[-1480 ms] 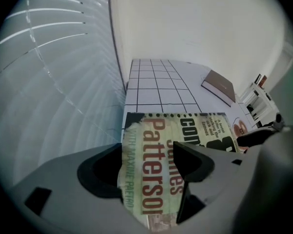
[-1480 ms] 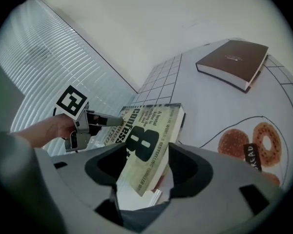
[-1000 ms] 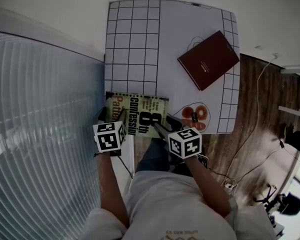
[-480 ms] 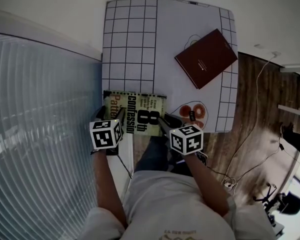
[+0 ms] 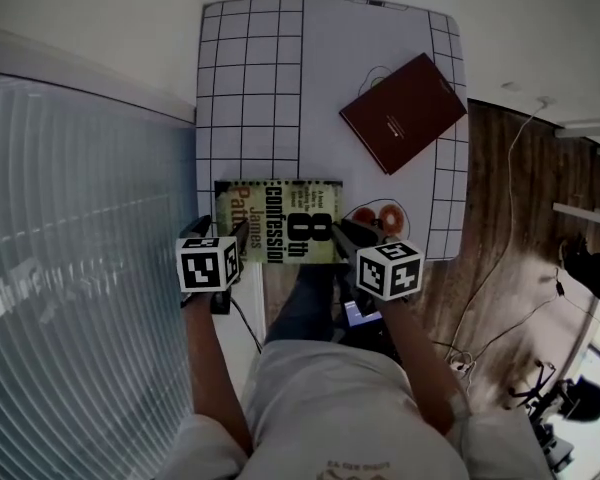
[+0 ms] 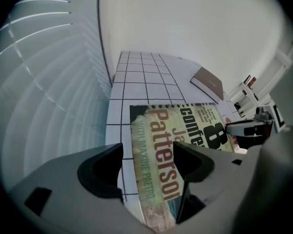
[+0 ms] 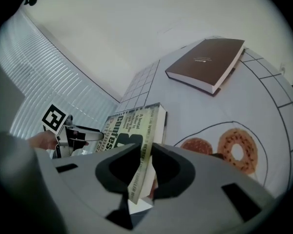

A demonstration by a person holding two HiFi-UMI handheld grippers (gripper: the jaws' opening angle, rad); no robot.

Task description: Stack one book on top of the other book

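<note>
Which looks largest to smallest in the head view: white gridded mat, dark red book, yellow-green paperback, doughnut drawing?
Largest: white gridded mat
Then dark red book and yellow-green paperback, about alike, unranked
Smallest: partly covered doughnut drawing

Head view looks steeply down; both gripper views sit low, close — all share the green paperback (image 5: 278, 222).

Yellow-green paperback (image 5: 278, 222) with black and red lettering, maroon book (image 5: 402, 112), white black-gridded mat (image 5: 250, 88), seemingly orange-brown doughnut drawing (image 7: 223, 147).
</note>
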